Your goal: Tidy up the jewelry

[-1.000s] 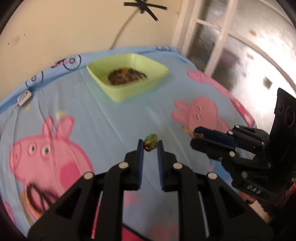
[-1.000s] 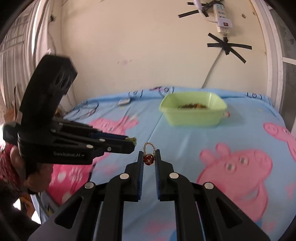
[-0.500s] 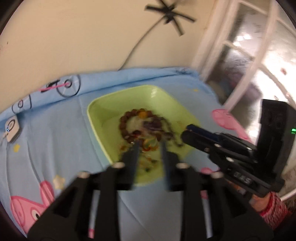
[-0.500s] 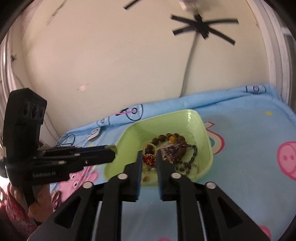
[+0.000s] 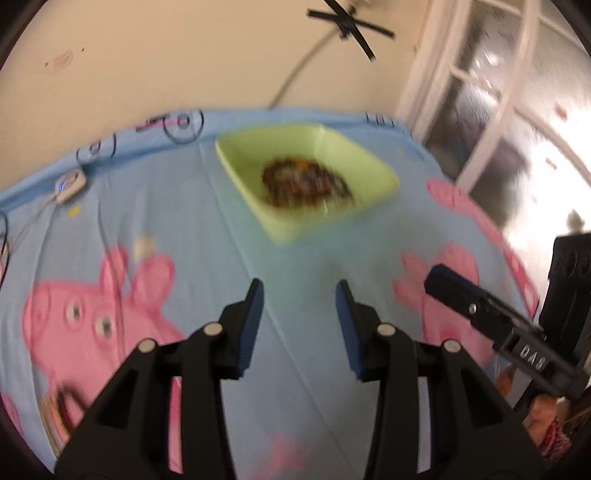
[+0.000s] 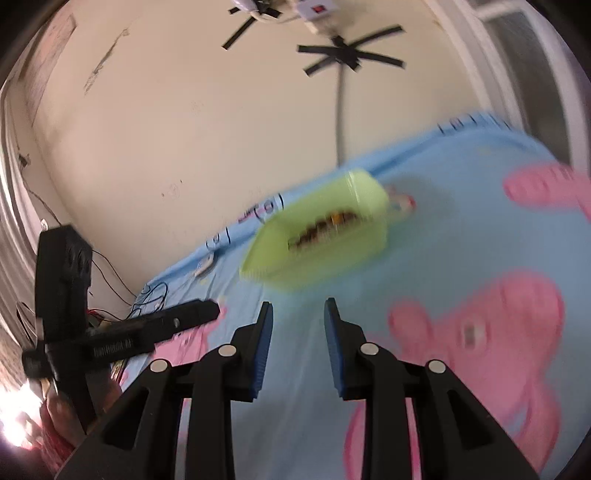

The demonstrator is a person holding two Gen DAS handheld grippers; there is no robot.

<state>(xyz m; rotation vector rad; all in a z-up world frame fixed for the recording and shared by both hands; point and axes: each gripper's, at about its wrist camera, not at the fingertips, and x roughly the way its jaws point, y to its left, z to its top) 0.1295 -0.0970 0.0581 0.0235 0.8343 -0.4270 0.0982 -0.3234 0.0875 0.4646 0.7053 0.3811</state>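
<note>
Nearest to you, your left gripper (image 5: 300,291) hangs over the light blue bedsheet printed with pink cartoon pigs (image 5: 177,221). Its blue-padded fingers (image 5: 251,325) stand well spread, with only bare sheet between them. Your right gripper (image 6: 298,310) is also over the sheet. Its jaws are opening and already parted, and they pinch nothing. From the left wrist camera the right gripper reaches in from the right edge, with your hand just visible beneath it. From the right wrist camera the left gripper comes in from the left, and its black tips end near the right gripper's own.

Beyond both sets of fingers sits the pale green square plastic dish (image 5: 332,144), resting on the sheet and well apart from either gripper. The jewelry lies inside it as a heap of dark brown beads (image 5: 303,181) with a spot of orange at the far side. Both views are blurred, so you can't tell the pieces apart; it looks like a looped bead string, possibly with other items tangled in.

Farther left, near the sheet's far edge, a small white device (image 5: 68,186) with thin wires lies flat. Behind it all rises the cream wall, where a grey cable (image 5: 295,77) is fixed by crossed strips of black tape (image 5: 347,22). A white-framed frosted glass door (image 5: 498,92) stands to the right.
</note>
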